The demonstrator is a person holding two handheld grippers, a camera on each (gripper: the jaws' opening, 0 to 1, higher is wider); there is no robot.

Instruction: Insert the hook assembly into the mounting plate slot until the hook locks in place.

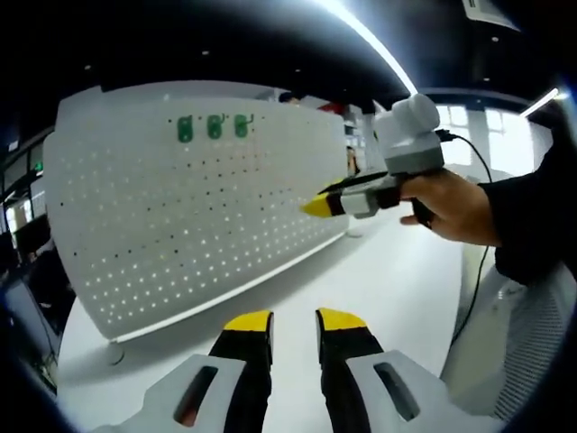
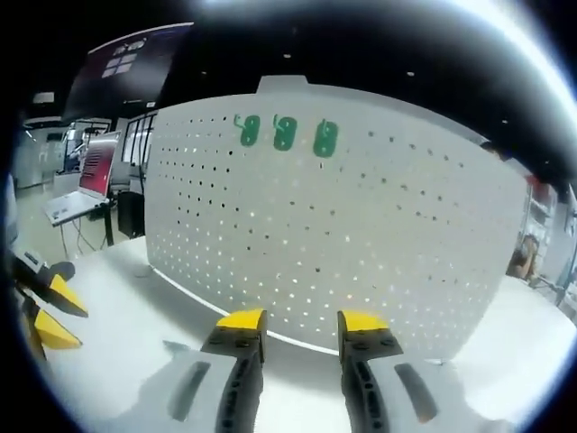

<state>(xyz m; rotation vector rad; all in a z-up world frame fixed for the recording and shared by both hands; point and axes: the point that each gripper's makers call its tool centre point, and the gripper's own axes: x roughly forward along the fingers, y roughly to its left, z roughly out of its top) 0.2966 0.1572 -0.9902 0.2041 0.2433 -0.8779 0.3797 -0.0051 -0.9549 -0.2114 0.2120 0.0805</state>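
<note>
Left gripper view: left gripper [image 1: 293, 323] fingers spread and empty; right gripper [image 1: 317, 207] fingers together near the pegboard [image 1: 180, 225]. Three green hooks [image 2: 284, 133] hang top-row; approach squarely, aligning with the holes before pressing.

Both views face a white pegboard [image 1: 180, 207] standing on a white worktop [image 1: 379, 280]. The left gripper view looks from farther back, angled from the board's right, catching the right gripper [image 1: 315, 206]. The right gripper view sits nearer the pegboard [image 2: 361, 234], facing it more squarely. Both share three green hooks [image 1: 213, 127] near its top.
</note>
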